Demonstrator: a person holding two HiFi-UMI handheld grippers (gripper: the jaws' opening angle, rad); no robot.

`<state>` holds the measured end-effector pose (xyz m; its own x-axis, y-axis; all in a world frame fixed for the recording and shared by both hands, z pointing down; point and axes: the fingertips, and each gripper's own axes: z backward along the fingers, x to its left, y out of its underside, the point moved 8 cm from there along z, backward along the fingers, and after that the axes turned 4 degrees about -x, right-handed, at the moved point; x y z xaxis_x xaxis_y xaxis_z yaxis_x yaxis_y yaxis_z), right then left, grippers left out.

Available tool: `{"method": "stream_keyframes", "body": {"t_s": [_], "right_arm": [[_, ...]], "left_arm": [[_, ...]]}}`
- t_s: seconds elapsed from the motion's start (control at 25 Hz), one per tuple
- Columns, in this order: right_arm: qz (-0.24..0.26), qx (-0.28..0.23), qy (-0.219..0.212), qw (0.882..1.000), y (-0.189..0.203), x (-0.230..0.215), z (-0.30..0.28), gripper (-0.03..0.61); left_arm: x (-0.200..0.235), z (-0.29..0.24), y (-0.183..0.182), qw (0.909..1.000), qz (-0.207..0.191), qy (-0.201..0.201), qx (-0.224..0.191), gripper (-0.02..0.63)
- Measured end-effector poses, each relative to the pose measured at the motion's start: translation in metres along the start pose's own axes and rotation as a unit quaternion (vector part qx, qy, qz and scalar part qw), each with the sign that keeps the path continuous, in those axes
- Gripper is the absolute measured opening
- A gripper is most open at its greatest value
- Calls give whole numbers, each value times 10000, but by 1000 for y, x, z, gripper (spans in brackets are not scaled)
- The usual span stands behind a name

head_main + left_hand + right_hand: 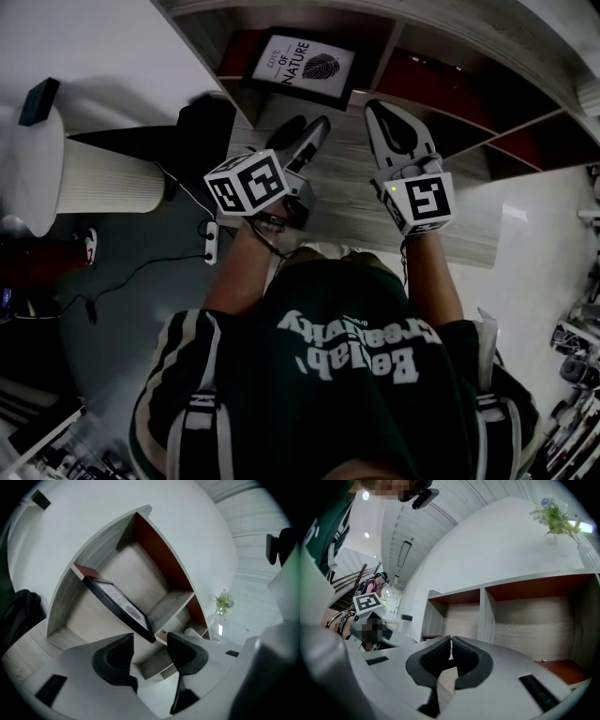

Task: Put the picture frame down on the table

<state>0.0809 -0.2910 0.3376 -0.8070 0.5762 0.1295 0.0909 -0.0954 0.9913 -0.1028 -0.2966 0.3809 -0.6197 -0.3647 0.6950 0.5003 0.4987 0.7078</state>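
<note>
Two grippers hang side by side over the pale grey wood-grain table top [469, 220], and neither has hold of anything.

Your left gripper [305, 133] has its jaws a moderate gap apart, with only bare shelf showing between them. I judge that gap is meant for a thin edge, since the black-framed picture with the white leaf print [302, 64] is a slim thing. The frame stands ahead of those jaws and beyond their tips, not touching them. It is in the left-hand compartment of the grey wooden shelf unit with red-brown inner panels [427, 80]. It appears to lean back against the compartment's rear wall, which is likely why it stays up with no stand showing.

Your right gripper [380, 111] has its jaws pressed together on nothing. Ahead of them are the divider and the bare compartments beside the frame's. It reads as the spare one, kept out of the reach.

Up and to the right of those jaws, a clear glass vase with a green sprig [555, 515] sits on top of the shelf, well apart from the frame.

The frame is not yet gripped. You would need to ease the left jaws onto one edge squarely, because a leaning frame may tip forward if nudged
</note>
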Motion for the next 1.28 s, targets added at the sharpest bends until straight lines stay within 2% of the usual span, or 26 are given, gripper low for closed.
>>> {"method": "stream_keyframes", "body": {"t_s": [0.04,0.12,0.16,0.32,0.6,0.72,0.84,0.96,1.28], "right_arm": [[-3,68,32,10000,-1,2,1,37],[0,210,107,9997,-3,6,3,37],[6,236,127,9996,-4,8,4,37],[58,139,147,9998,-8,11,6,37],[58,241,234,9994,-8,12,14,37],[41,107,240,9996,-9,13,17,37],[94,97,231,9996,-8,14,20,37],[46,171,319,9993,-9,10,24,37],[-98,159,352,9992,0,3,29,37]], "left_arm": [[0,2,-1,9999,-107,-70,-46,215],[0,6,-4,9990,-364,-204,-185,39],[-1,7,-5,9982,-507,-221,-243,20],[2,-2,-8,9956,-868,-246,-240,20],[12,-21,-16,9955,-863,-332,-196,20],[10,-26,-17,9953,-919,-277,-141,20],[0,-21,-11,9915,-1286,-184,25,20],[2,-19,2,9858,-1634,-299,235,20],[4,-41,0,9841,-1740,-283,233,20]]}}
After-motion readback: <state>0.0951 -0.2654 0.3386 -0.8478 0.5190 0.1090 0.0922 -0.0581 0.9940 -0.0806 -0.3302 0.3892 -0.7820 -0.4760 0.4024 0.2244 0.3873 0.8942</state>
